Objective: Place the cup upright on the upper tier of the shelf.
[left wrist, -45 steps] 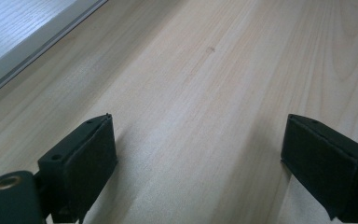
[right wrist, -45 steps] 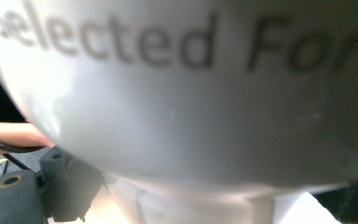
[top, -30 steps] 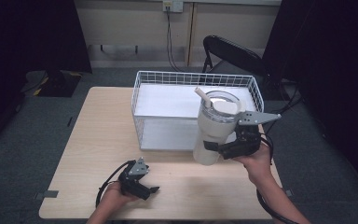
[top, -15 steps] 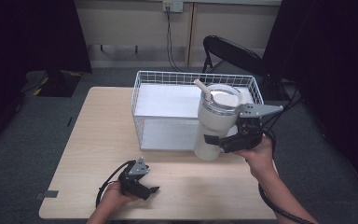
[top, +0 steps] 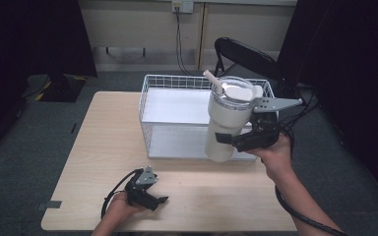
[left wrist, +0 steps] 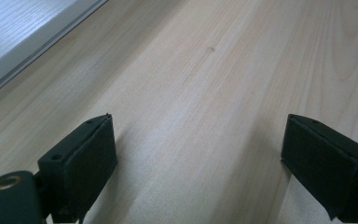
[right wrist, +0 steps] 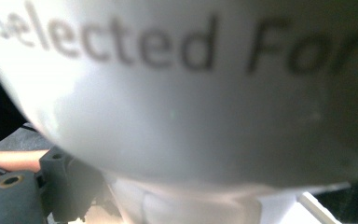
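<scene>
wire basket stands on the far half of the bench, walling off that side. held tumbler hangs above the basket's near right corner. near strip between the left gripper and right forearm lies open.

Both claws are matte black with blocky, flat-faced jaws: the left claw carries a small grey plate on top and a brass-ringed hole beside one jaw, the right claw a grey three-cornered plate, each trailing a black cable; forearms bare, no sleeves.
</scene>
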The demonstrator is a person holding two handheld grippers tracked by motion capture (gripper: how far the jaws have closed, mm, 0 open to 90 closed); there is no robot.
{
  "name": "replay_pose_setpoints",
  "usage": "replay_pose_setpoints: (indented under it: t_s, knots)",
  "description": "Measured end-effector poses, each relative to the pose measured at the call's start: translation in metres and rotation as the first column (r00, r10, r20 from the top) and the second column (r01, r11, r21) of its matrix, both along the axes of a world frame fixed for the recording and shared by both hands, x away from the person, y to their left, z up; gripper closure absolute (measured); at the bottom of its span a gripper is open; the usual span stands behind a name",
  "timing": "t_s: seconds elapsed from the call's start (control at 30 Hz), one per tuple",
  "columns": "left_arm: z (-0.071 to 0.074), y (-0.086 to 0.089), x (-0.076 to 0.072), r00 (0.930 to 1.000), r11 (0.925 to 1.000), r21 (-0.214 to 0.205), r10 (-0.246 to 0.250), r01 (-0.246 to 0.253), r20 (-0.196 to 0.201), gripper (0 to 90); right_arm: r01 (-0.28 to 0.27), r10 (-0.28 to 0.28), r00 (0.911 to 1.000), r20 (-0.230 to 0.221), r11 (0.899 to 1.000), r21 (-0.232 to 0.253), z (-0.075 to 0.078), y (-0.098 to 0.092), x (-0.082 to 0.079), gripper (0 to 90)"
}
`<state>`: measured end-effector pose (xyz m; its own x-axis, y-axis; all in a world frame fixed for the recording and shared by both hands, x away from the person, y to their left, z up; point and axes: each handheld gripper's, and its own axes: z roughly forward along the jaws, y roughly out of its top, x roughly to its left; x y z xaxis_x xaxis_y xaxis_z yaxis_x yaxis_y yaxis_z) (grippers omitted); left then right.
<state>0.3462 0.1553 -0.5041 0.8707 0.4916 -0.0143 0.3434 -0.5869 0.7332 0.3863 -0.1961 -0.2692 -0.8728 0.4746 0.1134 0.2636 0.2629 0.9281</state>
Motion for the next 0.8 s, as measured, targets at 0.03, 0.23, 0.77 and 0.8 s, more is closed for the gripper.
replay_pose_setpoints:
  t_s: [0.03, 0.23, 0.77, 0.8]
  knots:
    - [0.0, 0.0, 0.0, 1.0, 1.0, 0.0, 0.0, 0.0, 0.0, 9.6, 0.0, 0.0, 1.0, 0.0, 1.0, 0.0, 0.0, 0.0, 0.0, 9.8]
    - [0.0, 0.0, 0.0, 1.0, 1.0, 0.0, 0.0, 0.0, 0.0, 9.6, 0.0, 0.0, 1.0, 0.003, 1.0, -0.006, 0.013, 0.003, 0.003, 9.8]
    - [0.0, 0.0, 0.0, 1.0, 1.0, 0.001, -0.002, 0.002, -0.002, 9.6, 0.035, -0.035, 0.9992, 0.018, 0.999, -0.02, 0.039, 0.008, 0.022, 9.8]
    - [0.0, 0.0, 0.0, 1.0, 1.0, 0.001, -0.002, 0.002, -0.002, 9.6, 0.041, -0.04, 0.9988, 0.027, 0.999, -0.024, 0.042, 0.009, 0.023, 9.8]
